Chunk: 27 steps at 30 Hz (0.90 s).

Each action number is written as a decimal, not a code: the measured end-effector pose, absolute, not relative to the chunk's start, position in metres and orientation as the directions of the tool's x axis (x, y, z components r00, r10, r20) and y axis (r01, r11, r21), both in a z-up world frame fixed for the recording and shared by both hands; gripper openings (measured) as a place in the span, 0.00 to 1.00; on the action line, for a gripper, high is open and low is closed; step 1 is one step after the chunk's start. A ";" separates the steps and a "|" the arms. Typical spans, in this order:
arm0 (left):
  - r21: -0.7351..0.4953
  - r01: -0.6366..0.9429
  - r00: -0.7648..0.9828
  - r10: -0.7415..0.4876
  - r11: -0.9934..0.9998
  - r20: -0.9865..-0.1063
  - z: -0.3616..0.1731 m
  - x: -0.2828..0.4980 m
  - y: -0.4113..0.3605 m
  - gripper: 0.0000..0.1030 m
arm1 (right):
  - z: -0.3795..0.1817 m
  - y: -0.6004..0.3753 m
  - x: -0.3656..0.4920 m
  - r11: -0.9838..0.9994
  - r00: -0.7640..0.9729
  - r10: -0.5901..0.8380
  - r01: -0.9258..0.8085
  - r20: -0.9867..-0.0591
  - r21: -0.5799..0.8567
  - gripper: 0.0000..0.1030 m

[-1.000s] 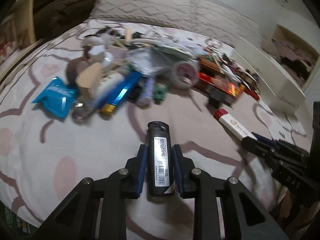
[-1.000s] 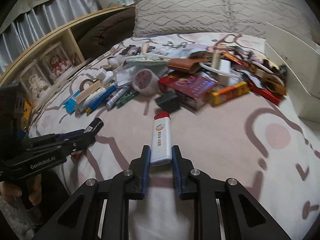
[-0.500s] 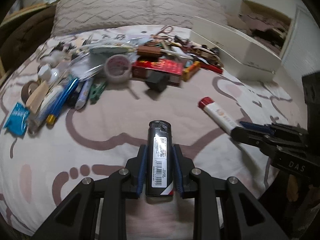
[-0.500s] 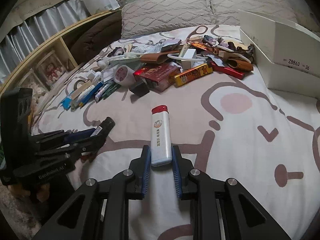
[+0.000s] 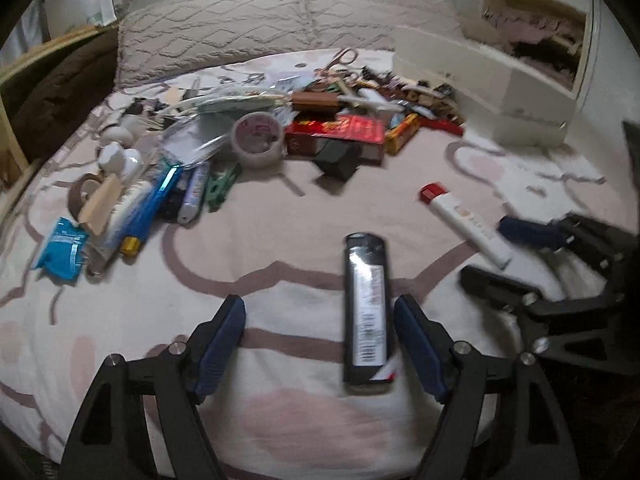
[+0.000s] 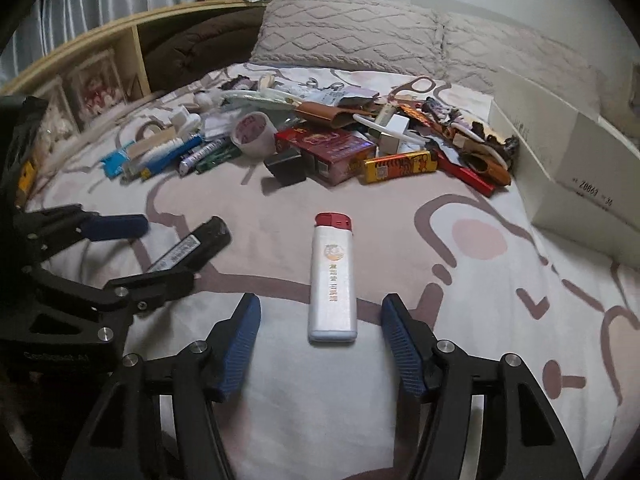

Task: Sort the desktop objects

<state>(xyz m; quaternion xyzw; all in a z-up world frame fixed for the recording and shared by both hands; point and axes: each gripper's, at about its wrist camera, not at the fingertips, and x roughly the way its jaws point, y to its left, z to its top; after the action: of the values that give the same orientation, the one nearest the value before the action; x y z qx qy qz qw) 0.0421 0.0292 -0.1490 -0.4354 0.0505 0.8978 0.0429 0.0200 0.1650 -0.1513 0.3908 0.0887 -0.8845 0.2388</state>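
Note:
A black lighter lies on the pink-patterned bedspread between the jaws of my left gripper. It sits close to the right pad and neither pad presses on it. These jaws are opening. A white lighter with a red cap lies flat between the jaws of my right gripper, which are also opening, with a gap on each side. In the right wrist view the left gripper straddles the black lighter at the left. The left wrist view has the white lighter at the right.
A heap of small things spreads across the far half of the bed: a tape roll, a red box, a yellow pack, pens and a blue packet. Pillows lie behind, a white box at the right, a wooden shelf at the left.
Both grippers were shut on their lighters half a second ago. Now both have let go and stand apart, and each lighter rests on the bedspread.

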 end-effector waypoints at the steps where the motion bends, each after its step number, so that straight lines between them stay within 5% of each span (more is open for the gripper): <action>1: 0.061 -0.125 -0.616 0.029 -0.990 -0.787 -0.149 0.043 0.029 0.75 | -0.151 0.165 0.019 -0.870 -0.579 -0.352 0.491 -0.736 0.030 0.61; 16: 0.139 -0.145 -0.577 -0.030 -0.980 -0.816 -0.147 0.056 0.026 0.81 | -0.146 0.195 0.007 -0.914 -0.584 -0.249 0.406 -0.773 -0.013 0.62; 27: 0.068 -0.064 -0.538 -0.023 -0.996 -0.842 -0.147 0.053 -0.005 0.83 | -0.144 0.220 -0.030 -0.943 -0.595 -0.179 0.331 -0.784 -0.036 0.62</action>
<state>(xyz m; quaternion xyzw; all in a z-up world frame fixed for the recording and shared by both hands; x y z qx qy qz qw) 0.0531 -0.0051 -0.1466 -0.4803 0.0453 0.8759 0.0118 -0.0301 0.2196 -0.1438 0.4266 0.0890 -0.8885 0.1436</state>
